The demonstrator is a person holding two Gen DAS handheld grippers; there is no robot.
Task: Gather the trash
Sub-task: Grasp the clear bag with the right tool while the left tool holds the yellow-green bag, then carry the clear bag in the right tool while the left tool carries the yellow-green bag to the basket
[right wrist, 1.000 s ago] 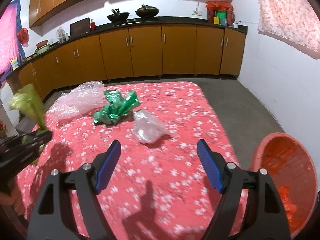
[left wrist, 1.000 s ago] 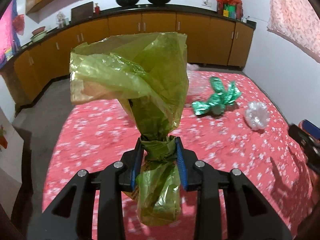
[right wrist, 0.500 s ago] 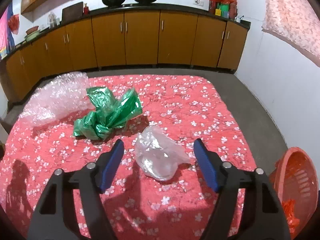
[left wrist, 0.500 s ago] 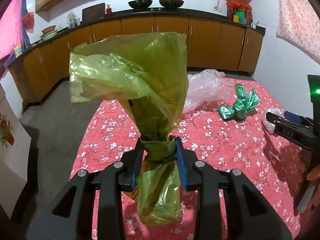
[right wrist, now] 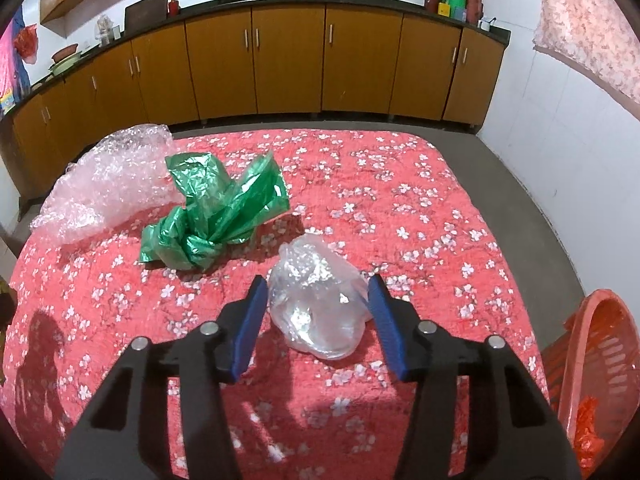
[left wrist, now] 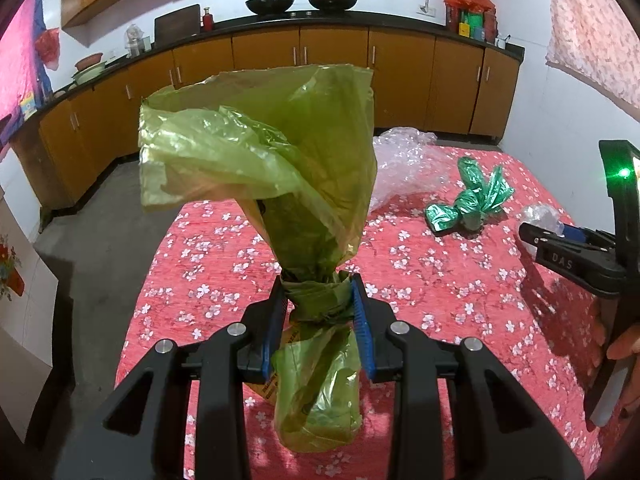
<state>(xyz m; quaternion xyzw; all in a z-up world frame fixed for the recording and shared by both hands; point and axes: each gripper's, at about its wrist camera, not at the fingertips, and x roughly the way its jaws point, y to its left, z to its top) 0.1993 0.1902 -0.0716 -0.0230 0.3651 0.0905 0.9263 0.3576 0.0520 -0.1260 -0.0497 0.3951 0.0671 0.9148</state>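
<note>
Left wrist view: left tongs (left wrist: 318, 300) pinch the twisted neck of a yellow-green bag (left wrist: 272, 160), blue pads (left wrist: 360, 312) pressed on both sides; the bag's mouth flares upward above them and its lower end hangs below.
Right wrist view: right tongs (right wrist: 316, 312) straddle a clear bag (right wrist: 316, 304); their jaws have just been closing, the right pad looks to be at the plastic's edge, the left pad shows a slight gap, so no firm pinch is visible.
Right tongs in left view: black body (left wrist: 568, 252) at the right edge, tip at the clear bag (left wrist: 540, 216), a hand (left wrist: 622, 344) on the handle.
Surface: red cloth with white flowers (right wrist: 400, 208); whether it covers a bed or a tabletop I cannot tell.
Green bag (right wrist: 212, 220): crumpled and knotted, lying on the cloth just left of and beyond the clear bag, not touching it.
Bubble wrap (right wrist: 104, 184): at the far left of the cloth, touching the green bag's far side.
Basket (right wrist: 592, 368): orange, on the floor at the cloth's right edge, orange scraps inside.
Background: brown cabinets (right wrist: 288, 56) along the wall, two dark woks (left wrist: 300, 0) on the counter.
</note>
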